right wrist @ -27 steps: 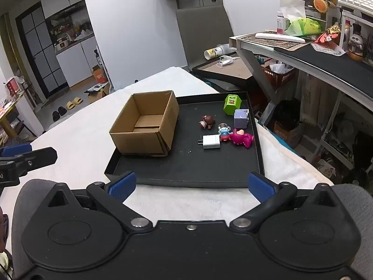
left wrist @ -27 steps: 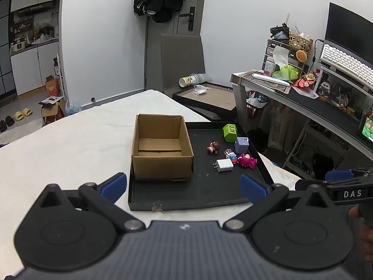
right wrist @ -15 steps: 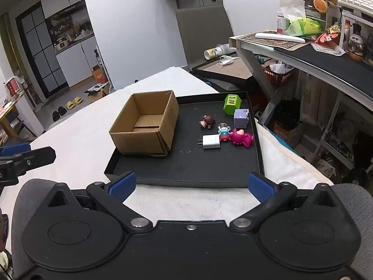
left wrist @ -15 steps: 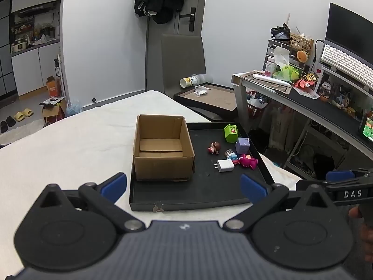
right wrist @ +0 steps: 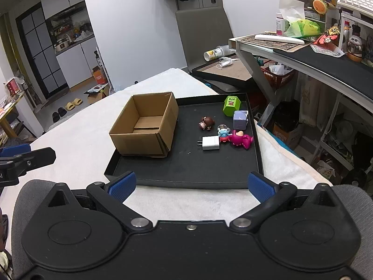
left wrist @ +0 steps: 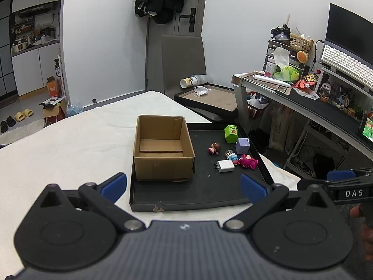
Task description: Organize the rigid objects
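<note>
- Small rigid toys and a white wall charger (right wrist: 211, 142) lie clustered on the right half of a black shallow tray (right wrist: 186, 177), beside an empty brown cardboard box (right wrist: 144, 126).
- Right tool (right wrist: 190, 185), spread wide and empty, sits nearer, charger ahead and slightly right.
- Left tool (left wrist: 184, 184) is likewise spread, empty.

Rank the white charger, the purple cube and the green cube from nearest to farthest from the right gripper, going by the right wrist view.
1. White charger, nearest the right gripper, mid-tray beside the small figures.
2. Purple cube, farther back, by the tray's right wall.
3. Green cube, farthest, near the tray's far right corner.
</note>
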The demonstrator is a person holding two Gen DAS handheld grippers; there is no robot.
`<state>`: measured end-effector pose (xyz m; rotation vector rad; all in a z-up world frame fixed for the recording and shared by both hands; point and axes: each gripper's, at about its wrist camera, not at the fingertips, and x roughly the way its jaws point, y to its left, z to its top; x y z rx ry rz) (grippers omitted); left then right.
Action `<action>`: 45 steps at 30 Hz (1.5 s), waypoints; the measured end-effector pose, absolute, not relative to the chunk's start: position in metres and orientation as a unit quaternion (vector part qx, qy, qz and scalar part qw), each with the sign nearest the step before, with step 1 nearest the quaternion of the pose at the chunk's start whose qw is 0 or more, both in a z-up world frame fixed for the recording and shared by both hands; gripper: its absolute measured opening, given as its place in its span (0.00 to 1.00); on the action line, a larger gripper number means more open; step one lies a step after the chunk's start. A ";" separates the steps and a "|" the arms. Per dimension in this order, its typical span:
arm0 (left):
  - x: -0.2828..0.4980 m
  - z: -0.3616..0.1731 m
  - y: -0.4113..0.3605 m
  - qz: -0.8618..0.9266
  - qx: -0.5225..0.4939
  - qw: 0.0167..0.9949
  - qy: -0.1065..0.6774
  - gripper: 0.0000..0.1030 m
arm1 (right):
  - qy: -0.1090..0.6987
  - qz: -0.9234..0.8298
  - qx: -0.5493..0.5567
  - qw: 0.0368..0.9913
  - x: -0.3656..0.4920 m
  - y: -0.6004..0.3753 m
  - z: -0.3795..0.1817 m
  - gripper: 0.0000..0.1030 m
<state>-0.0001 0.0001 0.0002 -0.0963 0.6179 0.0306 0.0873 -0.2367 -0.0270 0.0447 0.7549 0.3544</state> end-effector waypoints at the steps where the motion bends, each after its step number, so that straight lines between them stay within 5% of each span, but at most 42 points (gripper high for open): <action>1: 0.000 0.000 0.000 0.015 -0.047 0.951 0.304 1.00 | 0.367 0.171 0.022 0.914 0.087 -0.236 -0.027 1.00; 45: -0.007 0.010 0.004 0.015 -0.045 0.952 0.302 1.00 | 0.365 0.169 0.022 0.915 0.084 -0.236 -0.022 1.00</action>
